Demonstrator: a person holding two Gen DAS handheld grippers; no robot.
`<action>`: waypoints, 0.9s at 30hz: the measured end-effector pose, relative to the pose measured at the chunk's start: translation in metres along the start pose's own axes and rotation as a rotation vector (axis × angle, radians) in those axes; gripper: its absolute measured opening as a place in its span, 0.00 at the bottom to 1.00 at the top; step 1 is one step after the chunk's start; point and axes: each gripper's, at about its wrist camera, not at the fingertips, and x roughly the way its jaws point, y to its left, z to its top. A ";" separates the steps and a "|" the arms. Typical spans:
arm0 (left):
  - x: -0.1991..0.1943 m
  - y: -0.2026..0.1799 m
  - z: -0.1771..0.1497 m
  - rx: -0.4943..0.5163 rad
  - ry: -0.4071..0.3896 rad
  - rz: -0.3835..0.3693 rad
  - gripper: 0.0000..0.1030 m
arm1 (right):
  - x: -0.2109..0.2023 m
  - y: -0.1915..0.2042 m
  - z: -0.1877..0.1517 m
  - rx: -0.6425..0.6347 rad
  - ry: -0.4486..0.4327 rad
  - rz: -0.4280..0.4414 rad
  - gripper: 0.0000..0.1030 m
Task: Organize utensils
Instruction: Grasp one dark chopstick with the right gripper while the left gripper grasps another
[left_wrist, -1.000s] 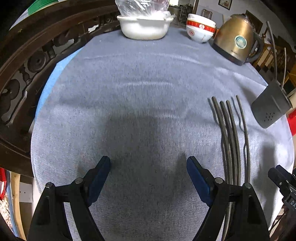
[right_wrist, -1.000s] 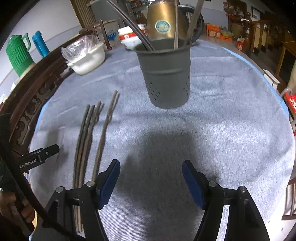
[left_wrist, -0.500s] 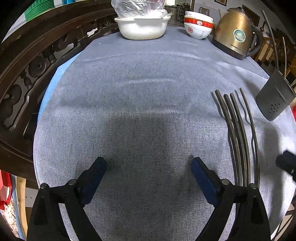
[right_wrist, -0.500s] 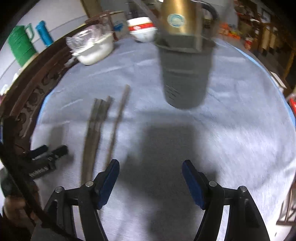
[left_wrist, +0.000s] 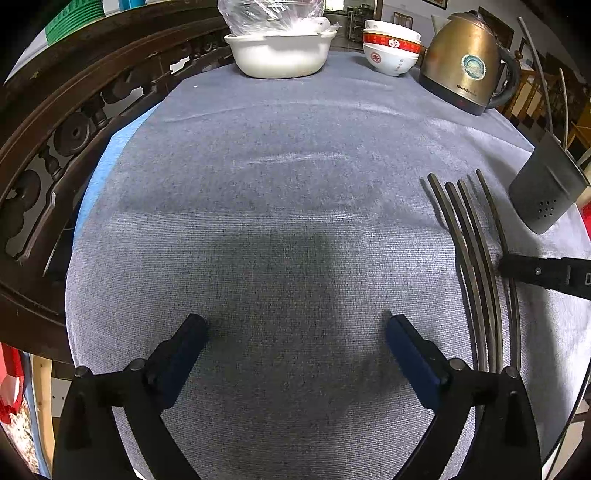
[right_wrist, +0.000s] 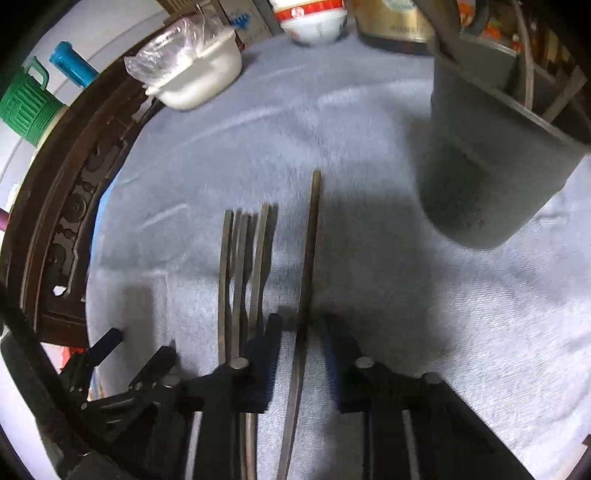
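Observation:
Several dark chopsticks (left_wrist: 474, 258) lie side by side on the grey tablecloth at the right. In the right wrist view one single chopstick (right_wrist: 309, 258) lies apart from a group of three (right_wrist: 242, 266). My right gripper (right_wrist: 301, 332) is low on the cloth, its jaws partly closed around the single chopstick, with small gaps showing on both sides. It also shows in the left wrist view (left_wrist: 517, 266) as a dark finger touching the rightmost chopstick. A grey perforated utensil holder (right_wrist: 491, 158) with several chopsticks in it stands to the right. My left gripper (left_wrist: 295, 347) is open and empty.
A white bowl with a plastic bag (left_wrist: 279, 51), stacked red-and-white bowls (left_wrist: 391, 50) and a gold kettle (left_wrist: 467, 62) stand at the far side. A carved dark wooden chair back (left_wrist: 48, 147) curves along the left. A green jug (right_wrist: 26, 107) is beyond it.
My right gripper has swung left and down over the single chopstick, and its jaws have narrowed around it. The left gripper has drawn back slightly and stays open.

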 end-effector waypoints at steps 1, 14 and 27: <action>0.000 0.000 0.000 0.000 0.002 0.000 0.96 | 0.001 -0.002 0.000 0.010 0.005 0.007 0.07; -0.008 -0.027 0.034 -0.038 0.095 -0.116 0.95 | -0.021 -0.042 -0.018 -0.042 0.044 -0.019 0.06; 0.012 -0.066 0.058 -0.094 0.249 -0.126 0.72 | -0.024 -0.069 -0.026 -0.011 0.008 0.105 0.08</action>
